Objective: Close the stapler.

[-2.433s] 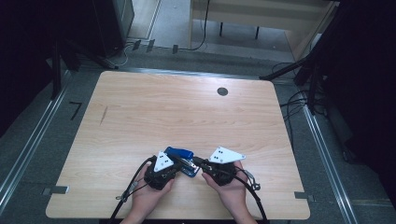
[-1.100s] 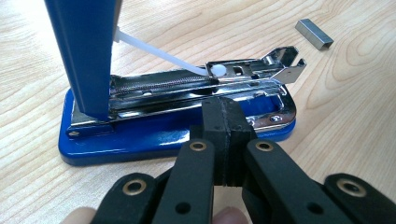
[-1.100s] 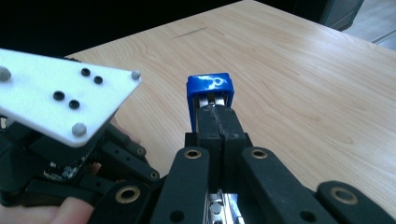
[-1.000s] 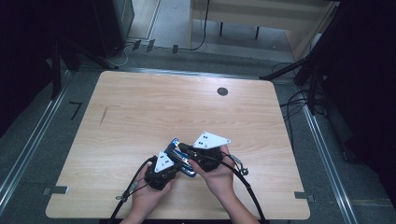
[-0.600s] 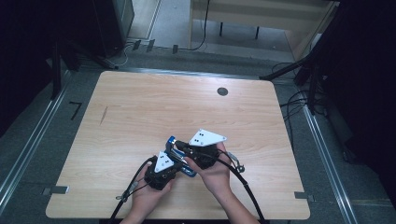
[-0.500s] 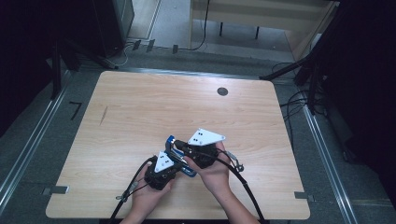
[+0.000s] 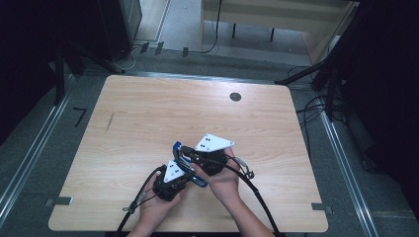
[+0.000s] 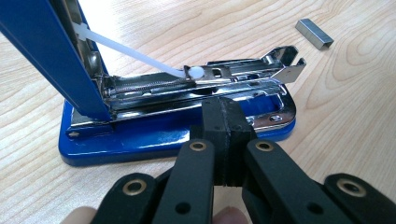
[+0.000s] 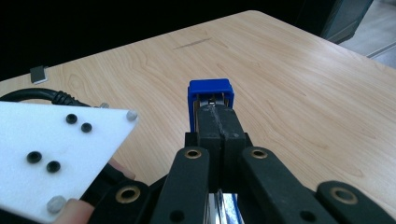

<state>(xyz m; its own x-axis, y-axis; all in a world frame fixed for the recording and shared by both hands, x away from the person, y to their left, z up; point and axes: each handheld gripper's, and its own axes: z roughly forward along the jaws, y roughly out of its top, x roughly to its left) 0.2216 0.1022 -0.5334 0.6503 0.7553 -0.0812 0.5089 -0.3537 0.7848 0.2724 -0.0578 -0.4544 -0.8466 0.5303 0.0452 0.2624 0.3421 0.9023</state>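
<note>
Basically left gripper [image 8: 223,140], jaws closed and empty, presses down the blue stapler [image 8: 177,135] base right ahead of its tips, while right gripper [image 9: 219,126], shut, props its lid [image 9: 210,91] open; a slip could snap it down.

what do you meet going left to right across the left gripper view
raised blue stapler cover → white plastic pusher rod → open chrome staple tray → loose strip of staples on the table
</note>
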